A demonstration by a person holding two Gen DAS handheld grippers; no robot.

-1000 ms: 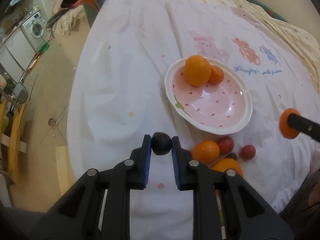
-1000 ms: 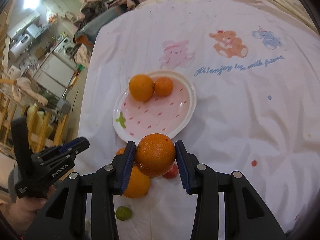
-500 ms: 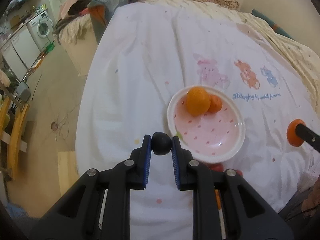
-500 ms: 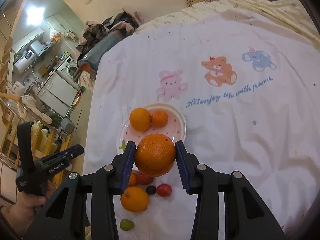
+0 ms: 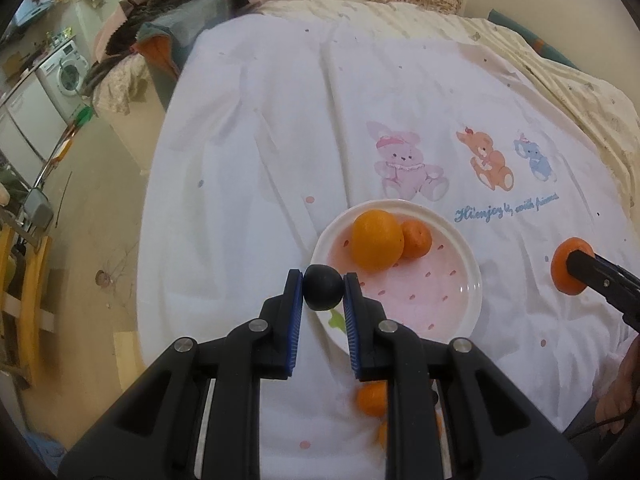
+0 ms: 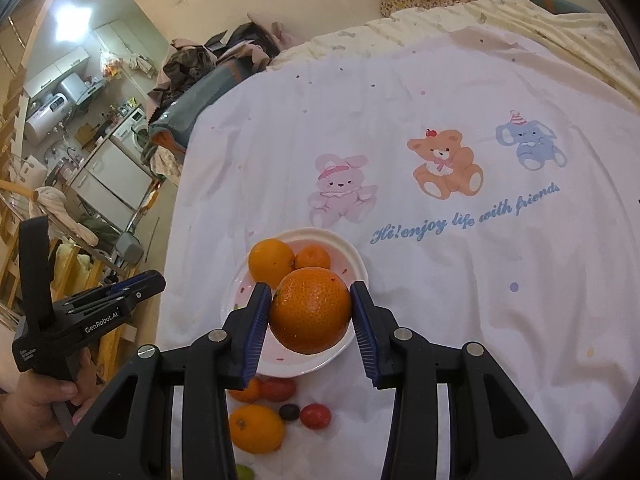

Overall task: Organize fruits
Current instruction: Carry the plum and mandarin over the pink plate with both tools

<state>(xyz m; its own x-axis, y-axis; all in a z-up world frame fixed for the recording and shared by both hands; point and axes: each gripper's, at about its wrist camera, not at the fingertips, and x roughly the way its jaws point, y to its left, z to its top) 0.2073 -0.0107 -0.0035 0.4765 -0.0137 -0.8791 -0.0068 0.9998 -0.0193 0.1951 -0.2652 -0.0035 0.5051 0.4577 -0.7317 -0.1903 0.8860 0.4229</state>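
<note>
Orange (image 6: pixel 311 315) clenched in right tongs (image 6: pixel 312 322), stem end facing camera-left; left tongs (image 5: pixel 323 294) grasping round dark fruit (image 5: pixel 323 293), plate (image 5: pixel 472 280) just beyond.

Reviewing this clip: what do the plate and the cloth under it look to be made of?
The plate looks like glazed ceramic, possibly melamine: a glossy white rim with a bright highlight and printed pink specks. The cloth reads as thin woven cotton or a blend: matte white, softly creased, with printed cartoon animals.
</note>
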